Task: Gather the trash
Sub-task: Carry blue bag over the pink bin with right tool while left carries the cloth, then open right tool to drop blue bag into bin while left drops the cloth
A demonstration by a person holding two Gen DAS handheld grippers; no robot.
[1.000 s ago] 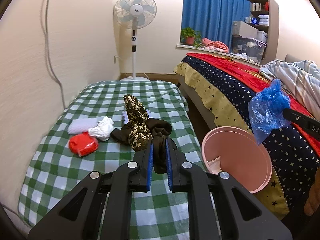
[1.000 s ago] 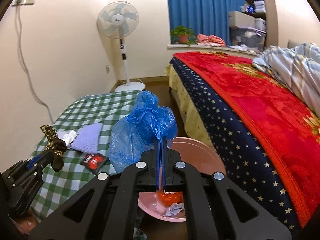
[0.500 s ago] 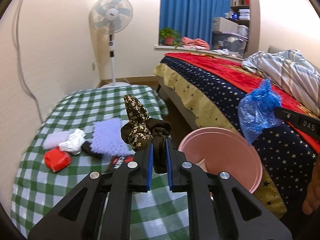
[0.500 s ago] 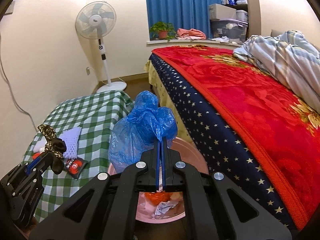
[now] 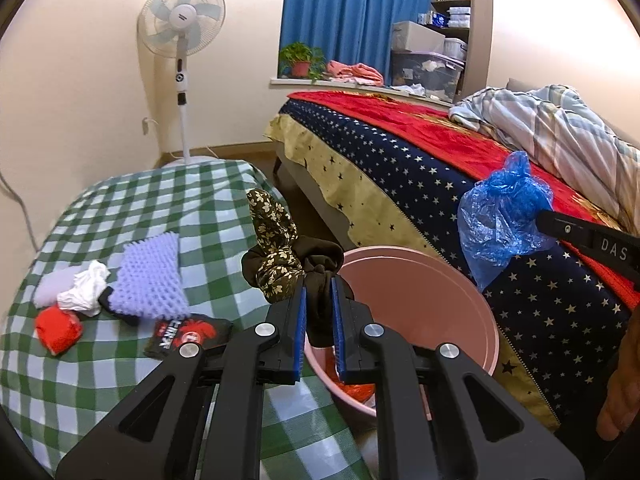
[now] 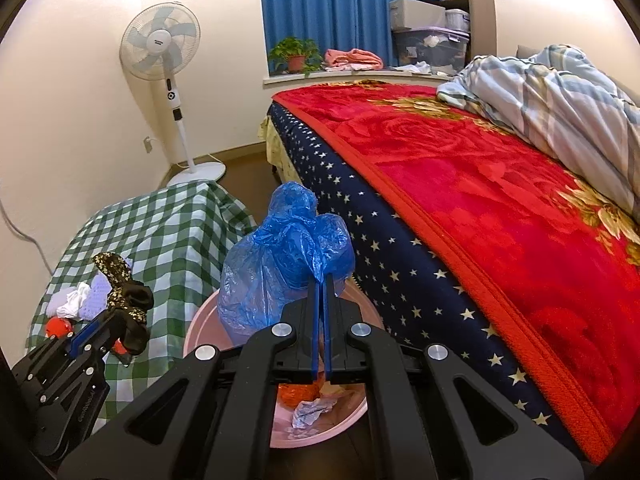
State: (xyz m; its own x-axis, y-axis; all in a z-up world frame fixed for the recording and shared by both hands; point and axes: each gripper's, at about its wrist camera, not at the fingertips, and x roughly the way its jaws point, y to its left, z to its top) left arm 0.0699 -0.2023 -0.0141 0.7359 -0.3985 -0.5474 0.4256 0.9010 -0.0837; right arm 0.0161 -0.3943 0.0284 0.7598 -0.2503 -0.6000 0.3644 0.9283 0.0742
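Observation:
My left gripper (image 5: 319, 280) is shut on a dark brown cloth scrunchie with a floral band (image 5: 280, 256), held at the near left rim of the pink bin (image 5: 420, 304). My right gripper (image 6: 322, 280) is shut on a crumpled blue plastic bag (image 6: 280, 272) that hangs over the pink bin (image 6: 352, 412). Inside the bin lie orange and white crumpled scraps (image 6: 312, 404). On the green checked cover (image 5: 120, 380) rest a lilac foam net (image 5: 150, 280), a white tissue wad (image 5: 82, 290), a red wrapper (image 5: 58, 328) and a black-and-red packet (image 5: 188, 332).
A bed with a red and star-patterned navy blanket (image 6: 480, 184) runs along the right, close to the bin. A standing fan (image 5: 182, 20) is by the far wall, with a cable on the wall at the left. A person's hand (image 5: 620, 400) shows at the lower right.
Both grippers have swung rightward toward the bin with their loads. The scrunchie now sits at the bin's rim, and the lilac net and black packet have come into the left view.

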